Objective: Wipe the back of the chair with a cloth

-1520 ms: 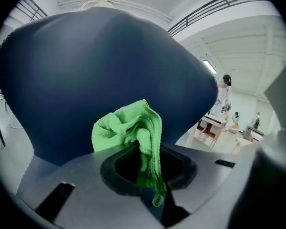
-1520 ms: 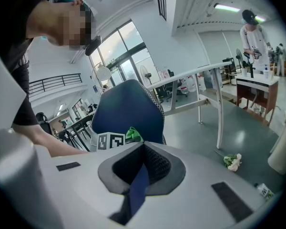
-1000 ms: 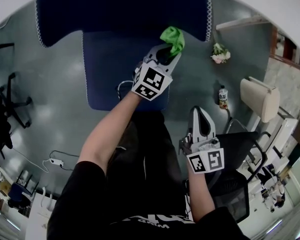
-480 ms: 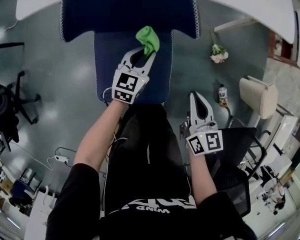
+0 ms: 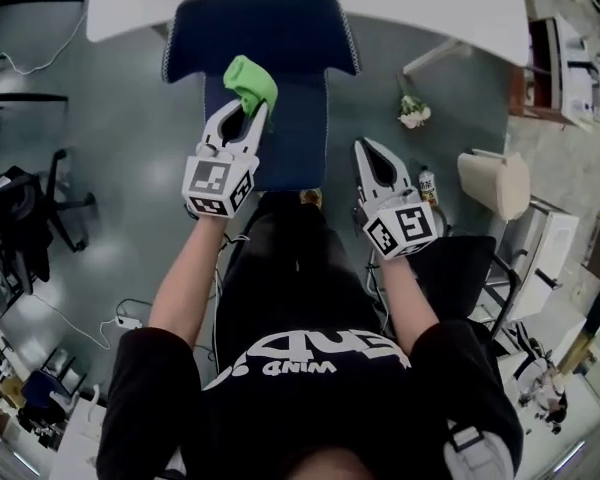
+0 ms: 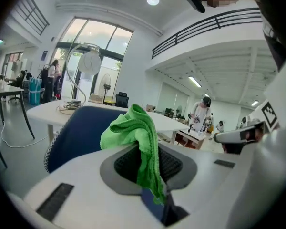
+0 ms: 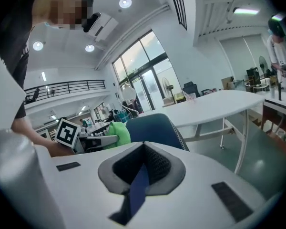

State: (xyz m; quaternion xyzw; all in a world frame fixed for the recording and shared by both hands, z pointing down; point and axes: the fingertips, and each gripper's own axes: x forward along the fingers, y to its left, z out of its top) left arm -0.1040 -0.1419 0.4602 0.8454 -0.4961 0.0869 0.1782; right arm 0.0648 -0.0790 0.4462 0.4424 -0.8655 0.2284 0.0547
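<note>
A dark blue office chair stands before me, its back toward the white table. My left gripper is shut on a bright green cloth, which bunches above the jaws in the left gripper view close to the chair back's near side. My right gripper hovers to the right of the seat, shut with nothing between its jaws. In the right gripper view the chair back and the green cloth lie ahead to the left.
A white table stands behind the chair. Right of it on the floor are a flower bunch, a small bottle and a beige bin. A black chair stands at left, another black seat at right.
Both grippers have drawn back toward my body and the left one, with the cloth, has shifted left. The view now shows the whole chair back and the table beyond.
</note>
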